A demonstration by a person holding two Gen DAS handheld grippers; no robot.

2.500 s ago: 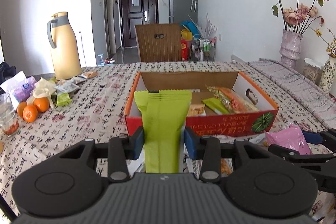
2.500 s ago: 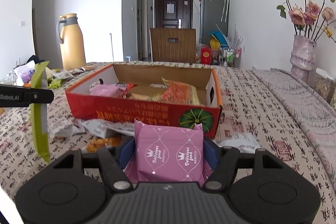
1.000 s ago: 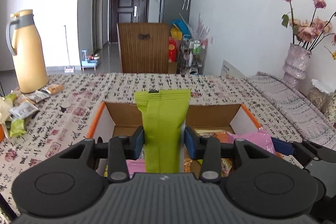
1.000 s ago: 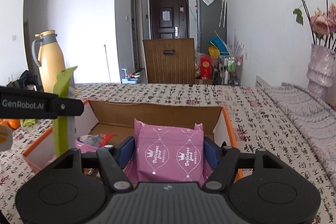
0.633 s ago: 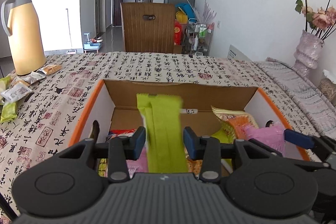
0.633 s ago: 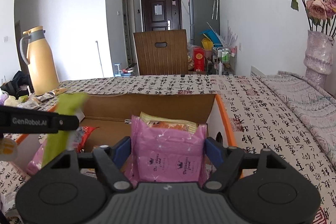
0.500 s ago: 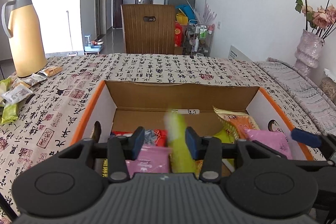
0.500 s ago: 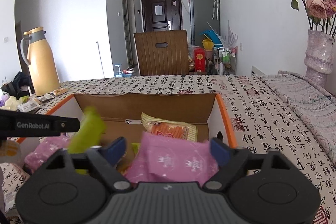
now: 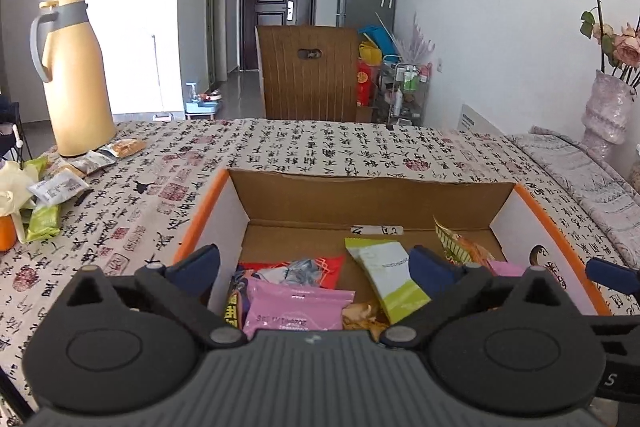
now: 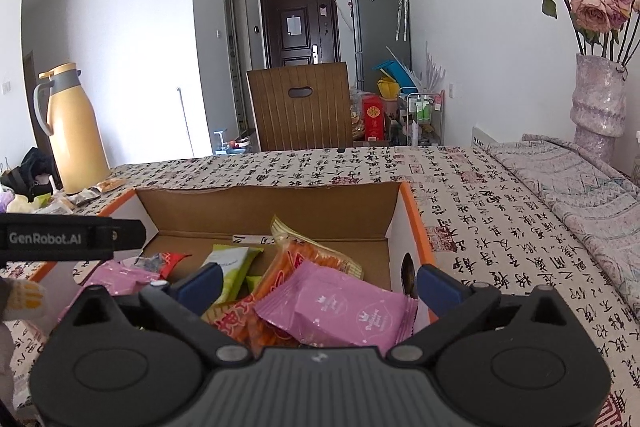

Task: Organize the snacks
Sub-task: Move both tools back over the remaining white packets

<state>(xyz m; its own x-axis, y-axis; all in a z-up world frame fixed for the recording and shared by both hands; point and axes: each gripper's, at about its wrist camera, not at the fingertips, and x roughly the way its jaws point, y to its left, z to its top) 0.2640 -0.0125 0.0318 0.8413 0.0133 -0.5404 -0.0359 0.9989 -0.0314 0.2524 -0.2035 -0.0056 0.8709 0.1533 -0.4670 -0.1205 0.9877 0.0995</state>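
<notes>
Both claws, left (image 9: 314,263) and right (image 10: 320,281), have just been opened wide, nothing between them. Packets (image 10: 336,311) (light, crinkly, slippery; best pinched at a sealed edge) are left in the box (image 9: 372,191), mid-bench.

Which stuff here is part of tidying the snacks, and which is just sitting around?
Job: cardboard box; green packet and pink packet in it; loose packets on the tablecloth.
Lying about: yellow jug, flower vase, wooden chair.

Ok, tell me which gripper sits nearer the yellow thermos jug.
Left. The left gripper hangs over the box's thermos-side end. The right gripper is at the far end, so the yellow thermos jug lies beyond the left one.
</notes>
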